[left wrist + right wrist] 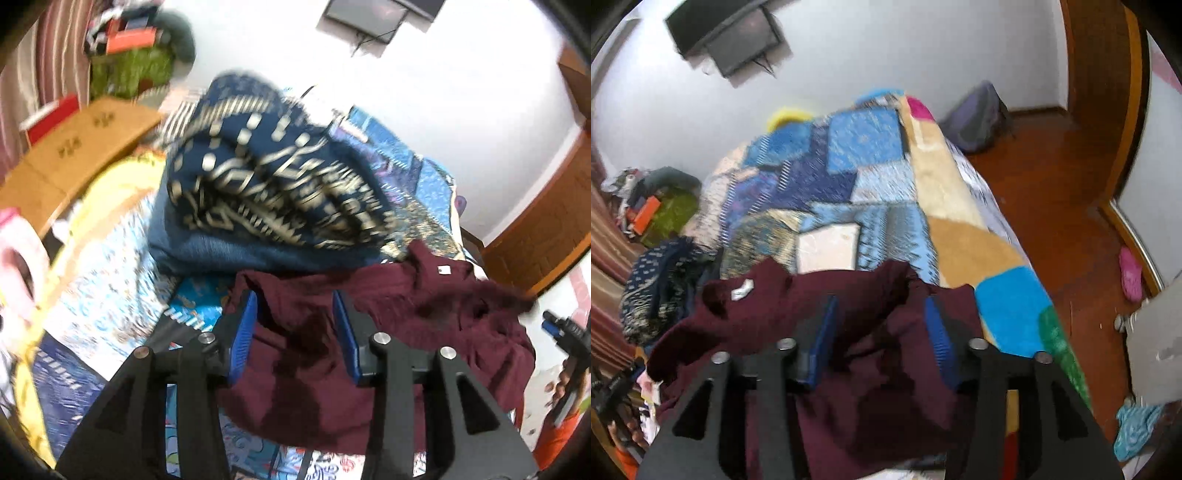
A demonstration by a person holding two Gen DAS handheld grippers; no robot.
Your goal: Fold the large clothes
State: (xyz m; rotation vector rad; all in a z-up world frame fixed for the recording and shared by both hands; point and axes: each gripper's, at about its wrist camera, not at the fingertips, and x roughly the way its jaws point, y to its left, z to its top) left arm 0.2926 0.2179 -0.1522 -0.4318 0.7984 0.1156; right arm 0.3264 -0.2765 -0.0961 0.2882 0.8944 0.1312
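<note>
A crumpled maroon garment (424,306) (871,387) lies on the patchwork bedspread (849,173), its white neck label (445,270) (741,290) facing up. My left gripper (295,299) hangs over the garment's left part with its blue pads (242,332) apart; cloth lies between and under them, and neither pad pinches it. My right gripper (881,301) is open the same way over the garment's right part, near the bed's edge. Its blue-tipped fingers (551,325) also show at the right edge of the left wrist view. Both views are motion-blurred.
A stack of folded clothes topped by a navy patterned piece (266,177) (653,288) sits just behind the garment. A wooden board (74,155) stands at the left. Wooden floor (1052,184) with a grey backpack (975,118) lies right of the bed.
</note>
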